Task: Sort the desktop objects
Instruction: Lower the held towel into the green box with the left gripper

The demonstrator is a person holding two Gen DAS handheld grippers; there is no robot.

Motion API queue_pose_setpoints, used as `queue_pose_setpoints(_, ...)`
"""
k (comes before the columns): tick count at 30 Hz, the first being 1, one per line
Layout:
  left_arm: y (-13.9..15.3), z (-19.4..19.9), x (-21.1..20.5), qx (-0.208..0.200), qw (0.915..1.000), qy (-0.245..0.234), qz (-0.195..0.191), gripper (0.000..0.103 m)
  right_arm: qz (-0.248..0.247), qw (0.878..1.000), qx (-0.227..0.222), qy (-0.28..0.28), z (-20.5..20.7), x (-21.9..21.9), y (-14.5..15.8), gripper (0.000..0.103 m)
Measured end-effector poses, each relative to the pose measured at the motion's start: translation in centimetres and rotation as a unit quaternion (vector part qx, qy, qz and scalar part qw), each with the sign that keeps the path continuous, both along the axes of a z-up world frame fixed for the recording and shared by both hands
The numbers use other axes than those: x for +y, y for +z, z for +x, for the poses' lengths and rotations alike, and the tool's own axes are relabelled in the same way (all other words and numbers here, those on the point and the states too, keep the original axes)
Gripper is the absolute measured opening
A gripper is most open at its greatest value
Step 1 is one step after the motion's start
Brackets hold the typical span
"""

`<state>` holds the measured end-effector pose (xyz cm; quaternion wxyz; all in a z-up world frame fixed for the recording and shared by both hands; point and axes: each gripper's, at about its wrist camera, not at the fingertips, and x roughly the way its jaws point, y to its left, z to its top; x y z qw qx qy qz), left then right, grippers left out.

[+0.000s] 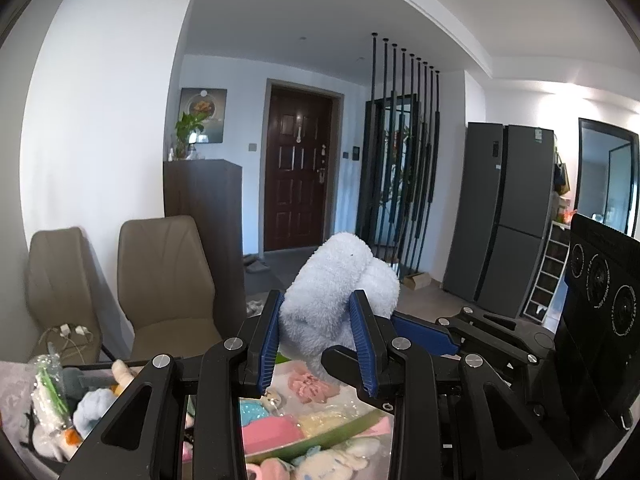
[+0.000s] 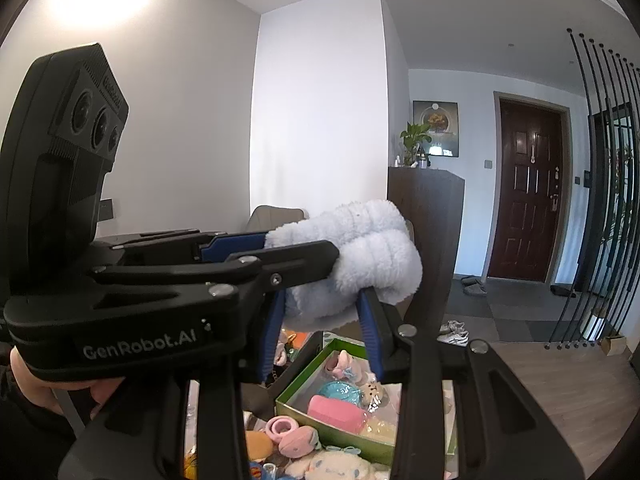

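I have both claws clamped on one fluffy pale-blue plush (image 1: pixel 340 280) held up in the air above the green box (image 2: pixel 304 390): my left gripper (image 1: pixel 316 344) pinches its lower part between narrowly parted blue pads. My right gripper (image 2: pixel 320 332) grips the same plush from the other side, its jaws just as narrow. Below, the box holds a pink case (image 2: pixel 336 412), a teal pouch (image 2: pixel 340 390) and small plush toys (image 2: pixel 340 466) lie just beside it.

fluffy bundle (image 2: pixel 360 248) above open box (image 2: pixel 304 386), chairs (image 1: pixel 168 280) behind
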<state>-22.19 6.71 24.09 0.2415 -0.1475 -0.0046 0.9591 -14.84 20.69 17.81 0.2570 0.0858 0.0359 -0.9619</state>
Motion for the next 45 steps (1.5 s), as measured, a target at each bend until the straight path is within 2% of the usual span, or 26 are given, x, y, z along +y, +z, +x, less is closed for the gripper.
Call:
queue_pose_setpoints(7, -2.6, -4.7, 0.0, -0.019, 0.9998, 0.008, 0.001, 0.034, 0.001, 1.000, -0.022, 0.004, -5.2, 0.0, -1.9, 0.037)
queue_pose_setpoints(12, -5.2, -7.4, -0.7, -0.044, 0.9988, 0.006, 0.024, 0.034, 0.016, 0.998, -0.054, 0.008, -8.8, -0.4, -3.7, 0.037)
queue_pose_setpoints(16, -6.2, -9.3, -0.5, -0.068, 0.9974, -0.003, 0.023, 0.034, 0.021, 0.997, -0.077, 0.008, -10.6, -0.5, -5.0, 0.037)
queue_pose_setpoints(36, -10.9, -13.9, 0.9, -0.136, 0.9905, 0.004, 0.021, 0.034, 0.027, 0.988, -0.153, -0.001, -16.0, -0.1, -9.3, 0.037)
queue_pose_setpoints(45, -12.5, -15.2, 1.4, -0.155, 0.9876, 0.011, 0.020, 0.034, 0.027, 0.984, -0.175, -0.004, -17.0, 0.1, -11.0, 0.037)
